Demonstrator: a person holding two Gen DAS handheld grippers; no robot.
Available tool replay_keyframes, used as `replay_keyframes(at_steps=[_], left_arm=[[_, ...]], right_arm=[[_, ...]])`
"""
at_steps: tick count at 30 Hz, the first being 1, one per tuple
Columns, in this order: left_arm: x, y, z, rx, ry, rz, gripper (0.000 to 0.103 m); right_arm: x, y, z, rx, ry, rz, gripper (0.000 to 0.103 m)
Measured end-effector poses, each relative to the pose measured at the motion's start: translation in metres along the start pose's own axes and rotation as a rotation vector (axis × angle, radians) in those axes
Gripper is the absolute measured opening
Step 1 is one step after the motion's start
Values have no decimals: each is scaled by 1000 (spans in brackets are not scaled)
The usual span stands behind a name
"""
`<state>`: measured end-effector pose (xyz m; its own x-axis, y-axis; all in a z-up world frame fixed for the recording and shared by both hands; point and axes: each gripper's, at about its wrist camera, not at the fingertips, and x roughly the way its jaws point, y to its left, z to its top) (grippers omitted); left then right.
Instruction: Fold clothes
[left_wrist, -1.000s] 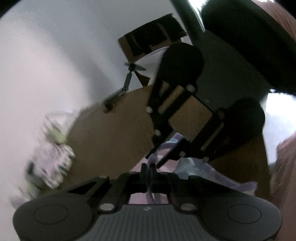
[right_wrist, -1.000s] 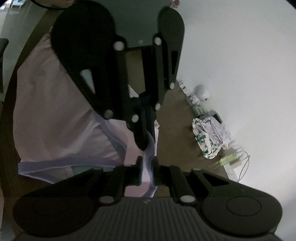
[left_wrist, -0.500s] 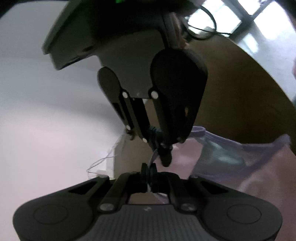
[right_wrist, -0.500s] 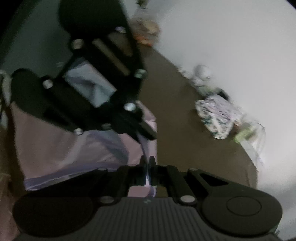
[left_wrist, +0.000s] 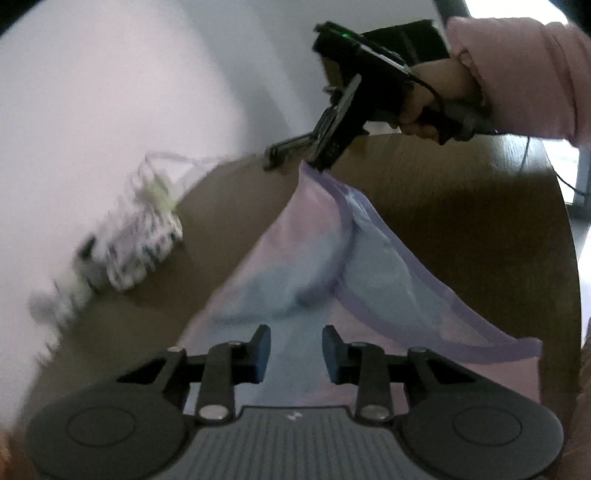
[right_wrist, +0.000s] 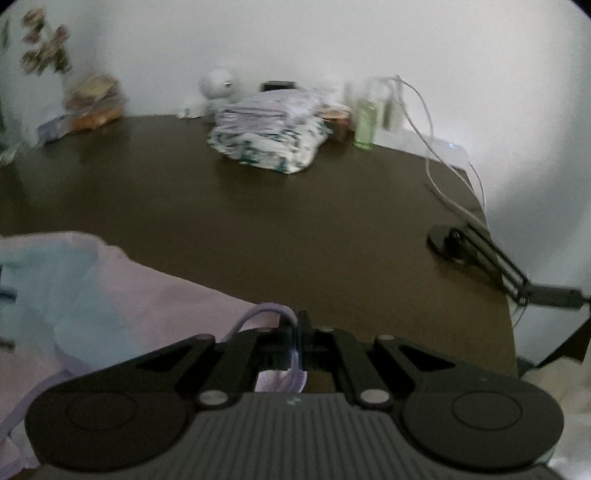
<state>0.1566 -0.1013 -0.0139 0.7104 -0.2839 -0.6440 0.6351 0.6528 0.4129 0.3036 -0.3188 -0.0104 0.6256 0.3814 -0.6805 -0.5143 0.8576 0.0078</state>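
Observation:
A pink and pale blue garment (left_wrist: 314, 258) with purple trim lies stretched over the brown table (left_wrist: 461, 203). My left gripper (left_wrist: 295, 354) hovers low over its near part. Its jaws are opening, the cloth lies beneath them, and the pads press on nothing. Farther off, a hand in a pink sleeve (left_wrist: 517, 70) holds my right gripper (left_wrist: 314, 166), which pinches the garment's far corner and lifts it. In the right wrist view, that gripper (right_wrist: 297, 332) is shut on the purple trim, and the garment (right_wrist: 110, 295) trails off to the left.
A folded patterned pile (right_wrist: 266, 144) sits at the back of the table (right_wrist: 258, 221) by the wall, with a green bottle (right_wrist: 364, 125), a white round figure (right_wrist: 218, 83) and cables beside it. A black lamp base (right_wrist: 454, 243) stands at the right edge.
My left gripper let go of the trim and its fingers parted. My right gripper rolled and swung away from the left one, carrying the garment's corner and stretching the cloth out.

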Motion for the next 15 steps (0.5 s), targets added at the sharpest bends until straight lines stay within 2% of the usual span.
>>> replay_keyframes(at_steps=[3, 6, 11, 14, 15], left_arm=[[4, 1, -10, -52, 36, -20, 30], [-2, 3, -21, -120, 26, -60, 26], [-15, 15, -6, -329, 31, -202, 28], [-13, 10, 14, -368, 55, -213, 33], [-7, 5, 23, -349, 72, -188, 33]], right_arm=[[6, -14, 0, 82, -1, 23, 2], [18, -32, 2, 171, 5, 41, 3], [23, -36, 2, 190, -3, 42, 3], [24, -36, 3, 184, -5, 39, 3], [23, -35, 2, 181, -6, 36, 3]])
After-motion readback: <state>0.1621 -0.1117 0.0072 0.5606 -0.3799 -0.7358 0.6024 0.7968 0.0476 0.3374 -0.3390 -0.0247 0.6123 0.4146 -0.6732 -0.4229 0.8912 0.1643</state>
